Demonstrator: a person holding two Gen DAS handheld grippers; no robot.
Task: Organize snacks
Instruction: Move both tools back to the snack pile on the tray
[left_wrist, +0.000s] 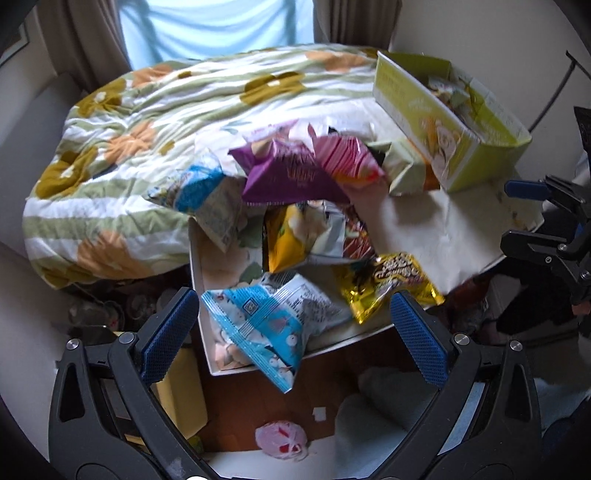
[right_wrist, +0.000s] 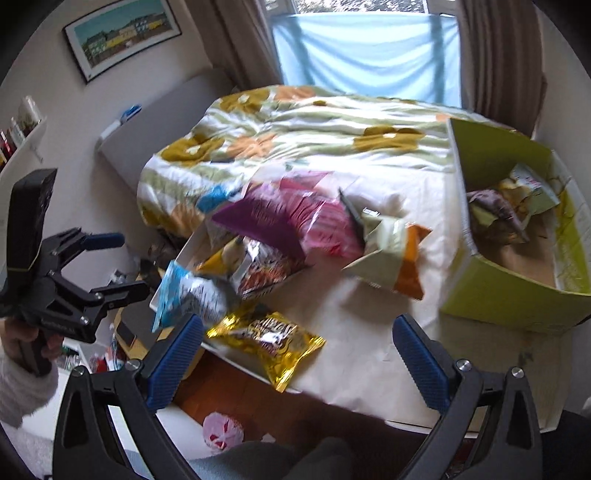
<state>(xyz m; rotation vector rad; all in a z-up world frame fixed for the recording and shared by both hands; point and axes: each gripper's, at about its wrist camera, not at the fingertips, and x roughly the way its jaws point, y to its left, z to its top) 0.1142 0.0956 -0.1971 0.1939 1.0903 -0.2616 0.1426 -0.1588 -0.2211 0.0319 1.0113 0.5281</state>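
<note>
Both tools hovered at the near edge of the bed, each empty. The left hand-held gripper (left_wrist: 293, 326) had its blue pads spread wide above a blue-and-white packet (left_wrist: 273, 325), touching nothing. The right hand-held gripper (right_wrist: 295, 354) was likewise spread wide, with a gold packet (right_wrist: 267, 341) lying between its fingertips in view but not pinched; that packet overhung the bed's near edge. On the floor below lay a small pink-and-white packet (right_wrist: 223, 432), apart from the rest. The blue-and-white packet sat half in a shallow white tray (left_wrist: 201, 280), its corner drooping over the tray's near wall. Behind these, the main heap rested on the white sheet (right_wrist: 369, 332): a yellow packet (left_wrist: 286, 240) and a crumpled silver-and-red packet (right_wrist: 264, 271), then a purple bag (left_wrist: 288, 175) leaning on a pink striped bag (left_wrist: 349, 155), with a pale green and orange bag (right_wrist: 391, 254) just beside them. Farther right stood the green box (right_wrist: 498, 295), open-topped, holding only a few packets at its far end; most of its floor was bare. Beyond lay the floral duvet (left_wrist: 122, 147). Judgement: sorting was at an early stage, a few packets boxed, most of the heap left, plus the one on the floor.
</note>
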